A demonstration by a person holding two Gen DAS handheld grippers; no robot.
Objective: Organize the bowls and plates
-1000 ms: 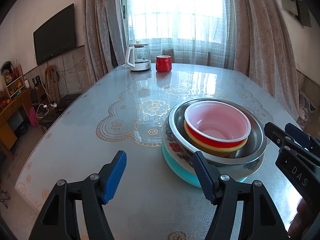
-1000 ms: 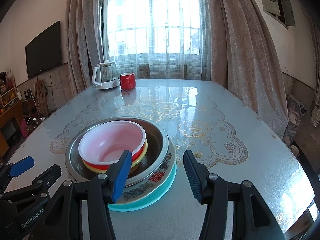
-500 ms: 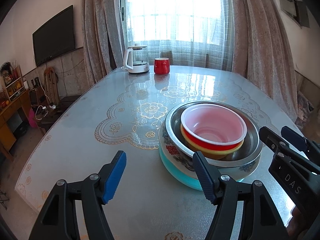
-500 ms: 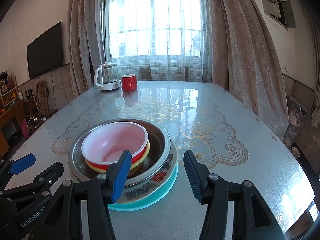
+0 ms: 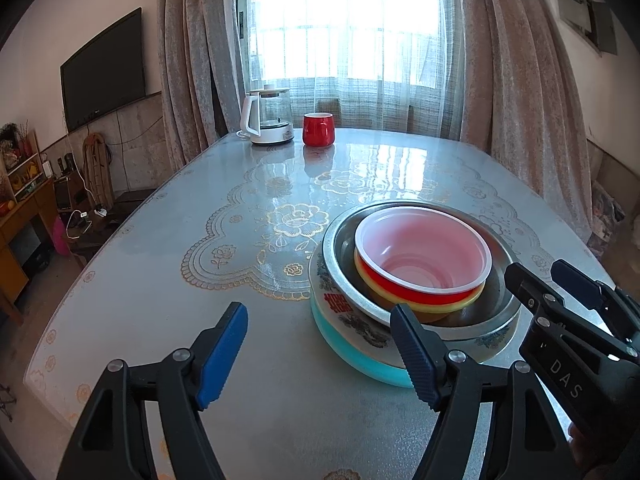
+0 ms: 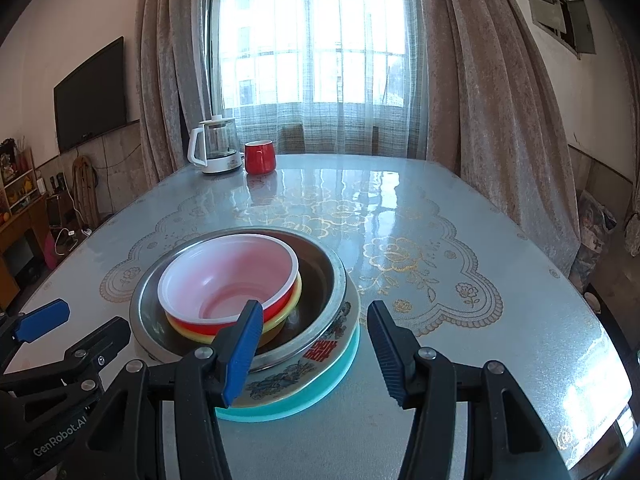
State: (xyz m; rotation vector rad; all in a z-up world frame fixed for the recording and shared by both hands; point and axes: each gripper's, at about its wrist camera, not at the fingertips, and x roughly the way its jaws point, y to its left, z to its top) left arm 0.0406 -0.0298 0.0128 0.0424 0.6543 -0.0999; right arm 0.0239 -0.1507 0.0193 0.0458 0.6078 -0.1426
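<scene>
Stack: all dishes nested in one pile on the near part of the table, in front of both grippers.
Bottom: teal plate, flat on the tabletop.
Next up: patterned plate with a red character on the rim, sitting on the teal plate.
Steel bowl: rests on the patterned plate, holds the smaller bowls.
Inner bowls: red bowl with white inside nested in a yellow bowl; both off-centre inside the steel bowl.
Left gripper: jaws apart, have just been opening wider; nothing between the pads, only bare table. Sits left of the stack, its right finger overlapping the stack's near edge in view; contact unclear.
Right gripper: jaws apart, empty; near right edge of the stack shows in the gap, pads not pressing it.
Far end: glass kettle and red mug side by side by the window, well apart from the stack.
</scene>
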